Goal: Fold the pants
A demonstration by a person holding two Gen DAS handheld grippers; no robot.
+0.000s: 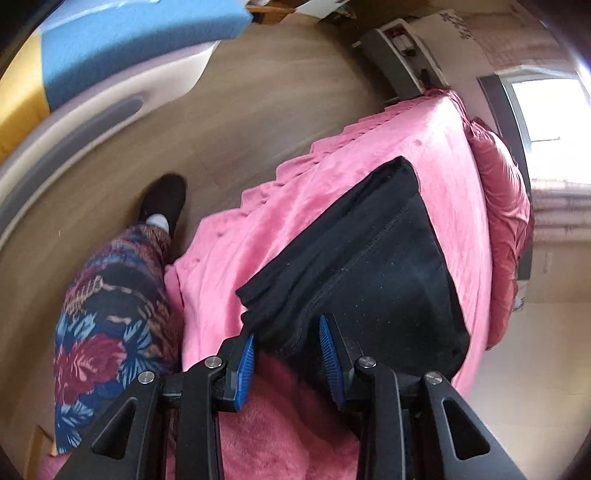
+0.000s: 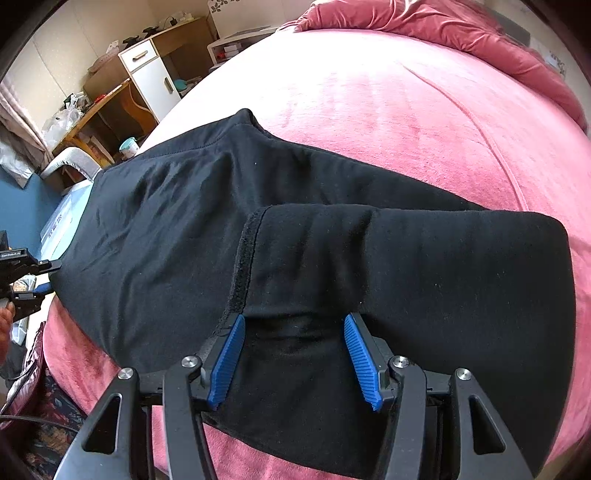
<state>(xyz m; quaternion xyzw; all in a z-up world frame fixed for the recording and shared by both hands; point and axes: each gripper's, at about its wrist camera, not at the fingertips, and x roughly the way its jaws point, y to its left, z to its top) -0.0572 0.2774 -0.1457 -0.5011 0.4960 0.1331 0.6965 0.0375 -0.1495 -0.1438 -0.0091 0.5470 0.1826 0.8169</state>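
Observation:
Black pants [image 2: 177, 229] lie on a pink bedspread [image 2: 388, 122], with one end folded back over the rest [image 2: 424, 266]. My right gripper [image 2: 293, 332] is open, its blue pads [image 2: 360, 358] straddling the folded layer's near edge. In the left wrist view the pants [image 1: 384, 266] stretch away across the bed. My left gripper [image 1: 286, 341] is open, with the pants' near end lying between its pads [image 1: 330, 354]. The left gripper also shows in the right wrist view [image 2: 33, 280] at the pants' far left end.
The pink bed [image 1: 332, 166] drops to a wooden floor [image 1: 240, 110] on the left. The person's patterned leg [image 1: 110, 317] and black shoe [image 1: 166, 203] stand beside it. A rumpled red cover [image 2: 443, 26] lies at the bed's head. A desk and white cabinet [image 2: 151, 74] stand beyond.

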